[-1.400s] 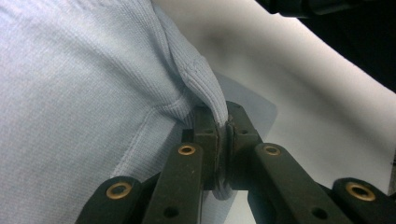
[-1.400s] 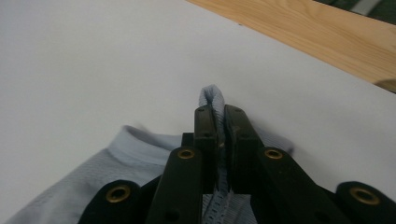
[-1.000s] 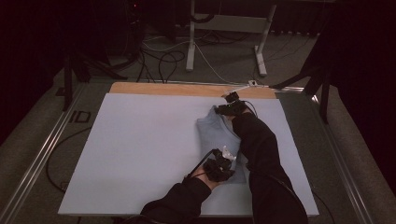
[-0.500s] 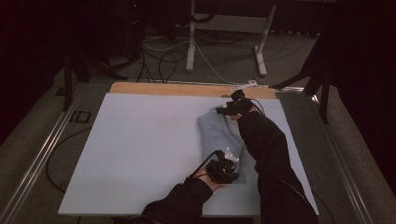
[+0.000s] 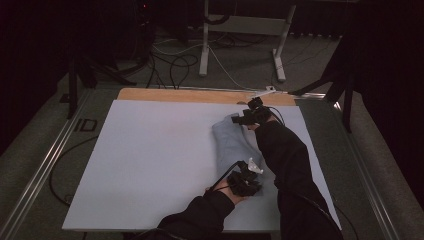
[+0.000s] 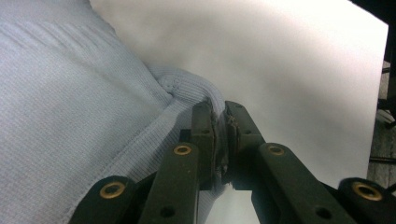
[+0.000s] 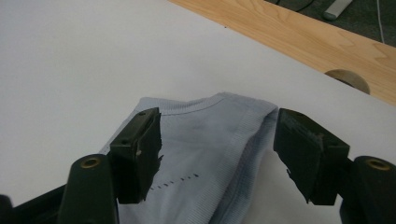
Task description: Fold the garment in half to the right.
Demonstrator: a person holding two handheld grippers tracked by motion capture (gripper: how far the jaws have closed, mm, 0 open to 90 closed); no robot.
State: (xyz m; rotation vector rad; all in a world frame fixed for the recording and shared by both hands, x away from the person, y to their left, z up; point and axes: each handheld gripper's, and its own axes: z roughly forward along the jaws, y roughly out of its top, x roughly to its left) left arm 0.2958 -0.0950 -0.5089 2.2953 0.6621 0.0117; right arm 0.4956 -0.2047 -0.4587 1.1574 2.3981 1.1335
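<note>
Dark floor and loose cables ring a white tabletop (image 5: pixel 150 165) with a wooden strip at its far edge. On its right half lies a pale blue garment (image 5: pixel 234 145), folded narrow, its long axis running from the person toward the far edge. The left hand-held gripper (image 5: pixel 246 181) sits at the near end, jaws pressed together on a ribbed hem. The right hand-held gripper (image 5: pixel 248 118) is at the far end, jaws spread either side of the fold. Tiny print on the cloth is unreadable.
</note>
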